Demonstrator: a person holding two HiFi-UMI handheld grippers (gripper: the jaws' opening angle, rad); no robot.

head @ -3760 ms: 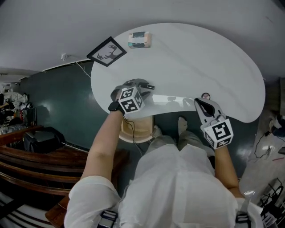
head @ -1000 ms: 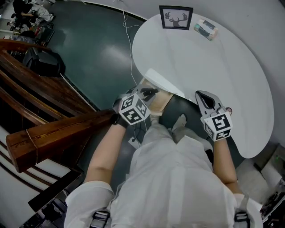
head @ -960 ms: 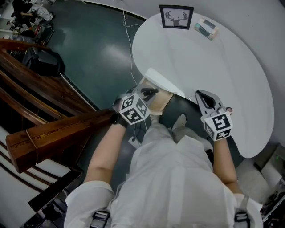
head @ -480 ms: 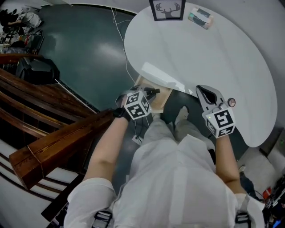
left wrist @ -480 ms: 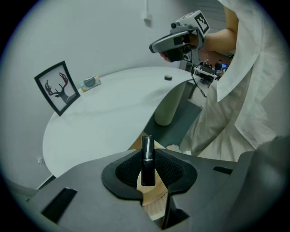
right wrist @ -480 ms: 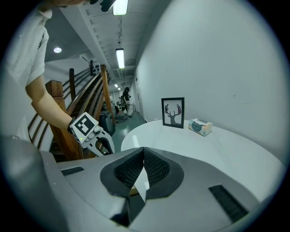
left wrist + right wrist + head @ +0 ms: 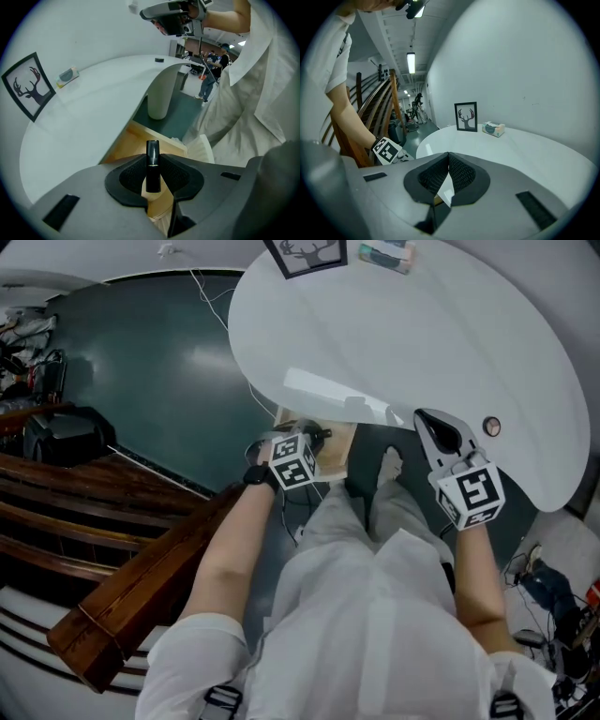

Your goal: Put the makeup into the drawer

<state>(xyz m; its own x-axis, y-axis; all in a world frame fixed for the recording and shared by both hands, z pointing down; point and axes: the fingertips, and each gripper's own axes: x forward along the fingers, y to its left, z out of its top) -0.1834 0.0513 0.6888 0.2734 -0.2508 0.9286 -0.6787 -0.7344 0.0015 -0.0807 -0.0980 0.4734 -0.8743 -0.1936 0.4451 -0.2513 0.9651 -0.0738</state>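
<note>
Over the open drawer (image 7: pixel 334 441), pointing steeply down with the left gripper (image 7: pixel 152 174): jaws narrow, clamped on a slim black makeup tube (image 7: pixel 152 151), upright between the pads, seen against the drawer's pale wooden floor, not yet let go; no telling whether touching the wood. Right of the drawer, at about the same nearness, held out with the right gripper (image 7: pixel 448 159): jaws closed tip to tip, nothing between them. Beyond the drawer, spread over the white table (image 7: pixel 422 343): a framed deer picture (image 7: pixel 306 253) and a tissue box (image 7: pixel 384 255), side by side at the far rim, well apart from the drawer. Farther right of the drawer, past the right gripper, a small round item (image 7: pixel 491 426) on the tabletop, too small to name. Left of the drawer, dark green floor (image 7: pixel 159 362).
</note>
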